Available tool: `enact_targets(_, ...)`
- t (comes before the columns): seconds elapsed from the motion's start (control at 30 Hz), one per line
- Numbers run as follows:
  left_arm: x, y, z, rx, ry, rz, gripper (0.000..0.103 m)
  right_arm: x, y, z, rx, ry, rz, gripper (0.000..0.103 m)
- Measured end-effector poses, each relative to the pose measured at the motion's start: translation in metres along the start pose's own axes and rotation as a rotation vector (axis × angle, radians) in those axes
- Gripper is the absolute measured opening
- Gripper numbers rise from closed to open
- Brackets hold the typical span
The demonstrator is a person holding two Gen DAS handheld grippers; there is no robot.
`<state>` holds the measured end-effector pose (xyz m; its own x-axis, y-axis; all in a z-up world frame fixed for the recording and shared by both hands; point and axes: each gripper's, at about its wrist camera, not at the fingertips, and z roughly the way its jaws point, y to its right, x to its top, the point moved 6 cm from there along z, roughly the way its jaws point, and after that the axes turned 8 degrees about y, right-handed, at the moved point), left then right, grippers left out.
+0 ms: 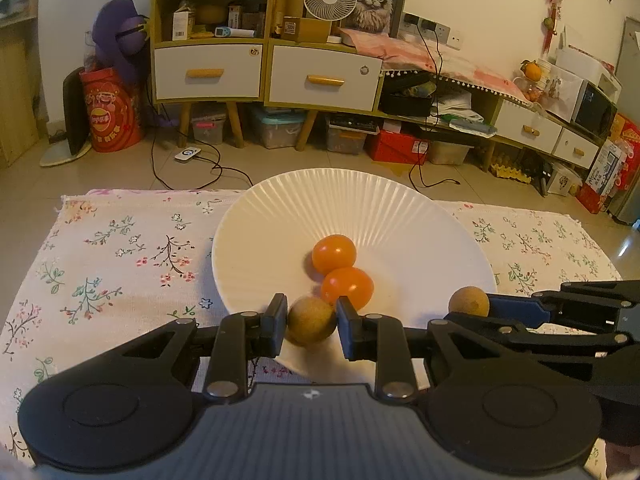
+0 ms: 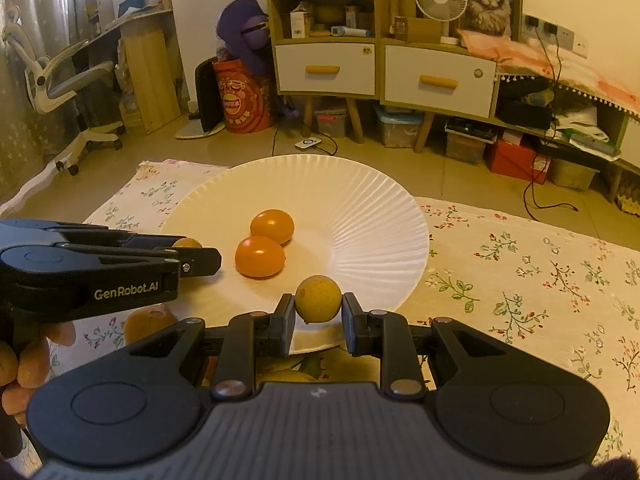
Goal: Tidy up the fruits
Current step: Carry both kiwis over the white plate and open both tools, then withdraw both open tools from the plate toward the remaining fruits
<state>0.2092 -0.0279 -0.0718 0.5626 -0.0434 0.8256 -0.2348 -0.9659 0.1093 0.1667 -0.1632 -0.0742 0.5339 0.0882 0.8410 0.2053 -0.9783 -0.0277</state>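
A white ribbed plate (image 1: 280,216) (image 2: 360,200) sits on a floral cloth and holds two orange fruits (image 1: 334,254) (image 1: 347,286) (image 2: 272,226) (image 2: 260,257). My left gripper (image 1: 312,320) is shut on a small brown round fruit (image 1: 311,320) over the plate's near rim; it also shows at the left of the right wrist view (image 2: 200,256). My right gripper (image 2: 318,316) is shut on a second small brown fruit (image 2: 318,298) over the near rim; it shows at the right of the left wrist view (image 1: 472,308), fruit (image 1: 469,301) in its tips.
The floral cloth (image 1: 120,248) (image 2: 520,272) covers the surface. More fruit (image 2: 150,322) lies on the cloth below the left gripper. Beyond the far edge stand a drawer cabinet (image 1: 264,72), storage boxes, floor cables and an office chair (image 2: 60,80).
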Motion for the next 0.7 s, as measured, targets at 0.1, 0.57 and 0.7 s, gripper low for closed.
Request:
enact_targets(0.1, 0.000, 0.000, 0.000, 0.004, 0.002, 0.002, 0.009, 0.000, 0.000, 0.000, 0.001, -0.002, -0.003, 0.022)
enact_targets(0.57, 0.001, 0.000, -0.005, 0.002, 0.001, 0.022, 0.027, 0.000, 0.002, -0.005, -0.007, -0.001, 0.000, 0.027)
enact_targets(0.7, 0.000, 0.002, -0.010, -0.001, 0.001, 0.037, 0.033, 0.001, 0.001, -0.008, -0.008, -0.004, -0.004, 0.032)
